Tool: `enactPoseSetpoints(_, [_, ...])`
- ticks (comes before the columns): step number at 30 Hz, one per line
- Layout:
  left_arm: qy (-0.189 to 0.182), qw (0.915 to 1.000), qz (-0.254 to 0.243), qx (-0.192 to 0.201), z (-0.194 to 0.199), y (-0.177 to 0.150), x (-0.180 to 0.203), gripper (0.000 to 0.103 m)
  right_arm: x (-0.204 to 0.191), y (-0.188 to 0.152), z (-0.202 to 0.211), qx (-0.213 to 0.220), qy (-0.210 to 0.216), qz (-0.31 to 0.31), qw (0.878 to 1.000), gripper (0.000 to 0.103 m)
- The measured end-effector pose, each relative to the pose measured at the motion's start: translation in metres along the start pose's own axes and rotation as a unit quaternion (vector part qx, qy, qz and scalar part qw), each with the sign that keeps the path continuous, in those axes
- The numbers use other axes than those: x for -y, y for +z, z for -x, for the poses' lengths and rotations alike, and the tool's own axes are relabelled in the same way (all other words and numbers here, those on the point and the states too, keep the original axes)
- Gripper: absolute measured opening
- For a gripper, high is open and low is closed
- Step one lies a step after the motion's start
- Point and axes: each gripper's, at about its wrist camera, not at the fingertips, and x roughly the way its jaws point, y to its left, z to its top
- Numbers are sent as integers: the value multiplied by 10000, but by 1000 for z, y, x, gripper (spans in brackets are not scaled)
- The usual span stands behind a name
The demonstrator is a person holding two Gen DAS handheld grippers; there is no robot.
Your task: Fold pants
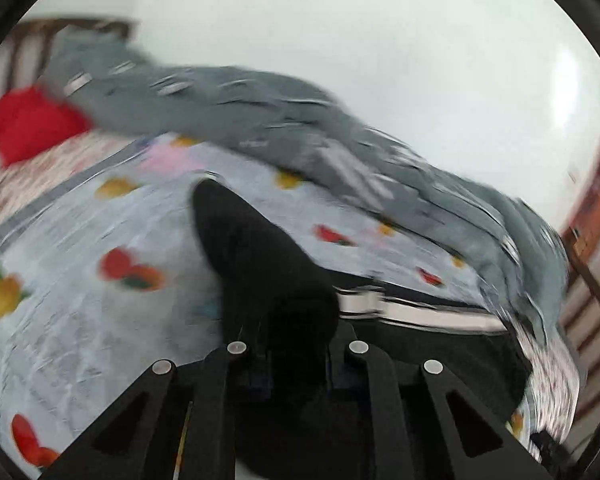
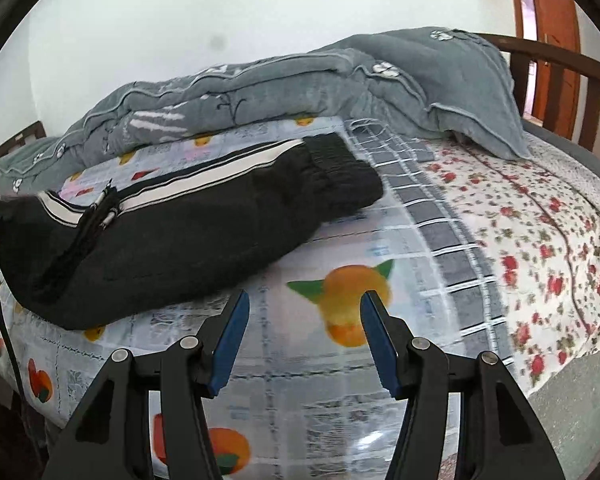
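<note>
Blue-padded fingers [image 2: 230, 340] of the right gripper [image 2: 304, 340] stand about half open at six o'clock, with nothing between them, above the fruit-print sheet [image 2: 320, 400]. Black pants [image 2: 172, 232] with a white side stripe lie on the sheet toward ten o'clock, below a grey quilt [image 2: 340, 80]. From the left wrist, blurred, the left gripper [image 1: 296, 344] is pinched nearly closed on a fold of the pants [image 1: 252, 248], which rises toward twelve o'clock. A red cushion [image 1: 32, 124] sits at ten o'clock.
</note>
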Motion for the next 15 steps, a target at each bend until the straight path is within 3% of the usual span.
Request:
enactPoseSetpoints(6, [-1037,9910,-717,-456,-25,-29,98,16,19,-1,10,38,-146,-10,9999,57])
enactPoseSetpoints(9, [-1231,9818,-1152,-870,-45,-58,133,16,25,-4,13,-4,-193,-53,9998,57])
enactPoseSetpoints(13, [-1336,9687,-1240,-1686,-67,-90,144,16,24,-9,14,-93,-241,-16,9997,57])
enactPoseSetpoints(15, [-1316,9683,-1423,-1575,-60,-93,145,18,22,-12,15,-124,-245,25,9996,57])
